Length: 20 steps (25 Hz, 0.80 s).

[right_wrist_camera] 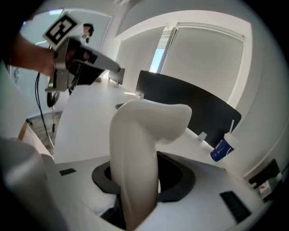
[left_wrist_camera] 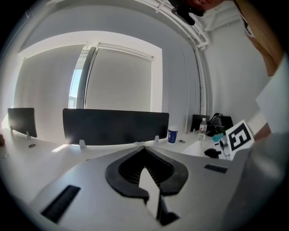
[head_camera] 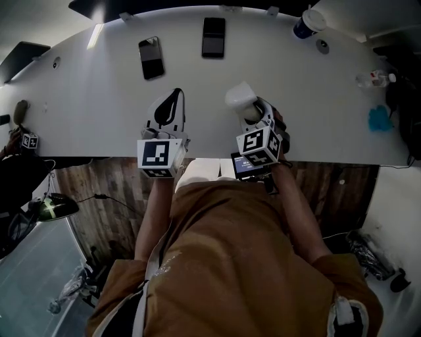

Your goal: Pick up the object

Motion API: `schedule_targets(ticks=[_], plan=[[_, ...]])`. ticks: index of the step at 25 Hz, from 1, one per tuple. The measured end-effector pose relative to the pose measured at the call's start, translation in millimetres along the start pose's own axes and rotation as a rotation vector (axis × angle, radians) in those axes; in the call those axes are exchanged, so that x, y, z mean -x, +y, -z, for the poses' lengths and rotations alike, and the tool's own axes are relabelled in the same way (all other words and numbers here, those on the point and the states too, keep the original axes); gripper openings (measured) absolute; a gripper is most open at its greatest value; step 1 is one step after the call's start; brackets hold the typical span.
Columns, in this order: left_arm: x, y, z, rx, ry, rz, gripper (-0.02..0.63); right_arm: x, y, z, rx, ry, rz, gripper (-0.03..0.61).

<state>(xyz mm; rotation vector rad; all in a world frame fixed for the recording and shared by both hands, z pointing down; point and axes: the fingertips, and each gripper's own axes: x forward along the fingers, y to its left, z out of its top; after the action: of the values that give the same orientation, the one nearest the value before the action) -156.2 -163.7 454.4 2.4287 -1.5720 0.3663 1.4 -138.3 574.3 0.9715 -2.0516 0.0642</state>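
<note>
Hanging idle, the left gripper (left_wrist_camera: 143,151) has its jaws closed together on nothing. The right gripper (right_wrist_camera: 143,180) clamps the white curved object (right_wrist_camera: 145,128), which stands upright between its jaws, apparently clear of the table (head_camera: 99,105). Judged step: lifting. The next move calls for a firm grip and a steady rise.

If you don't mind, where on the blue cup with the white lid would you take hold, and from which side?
Probably the wall of the blue cup, just under the lid, coming in level from the near side of the desk: it stands upright, and its round wall suits a two-sided pinch.
</note>
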Motion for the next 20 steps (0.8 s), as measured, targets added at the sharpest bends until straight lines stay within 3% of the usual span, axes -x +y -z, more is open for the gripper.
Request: schedule_targets(ticks=[9, 20], plan=[[3.3, -12.8, -10.6, -0.028, -0.033, 0.002, 0.006, 36.8, -26.2, -42.7, -0.127, -0.161, 0.037, 0.167], [9.5, -18.4, -41.3, -0.08, -0.099, -0.015, 0.006, 85.3, -60.5, -64.7, -0.243, -0.326, 0.133, 0.167]])
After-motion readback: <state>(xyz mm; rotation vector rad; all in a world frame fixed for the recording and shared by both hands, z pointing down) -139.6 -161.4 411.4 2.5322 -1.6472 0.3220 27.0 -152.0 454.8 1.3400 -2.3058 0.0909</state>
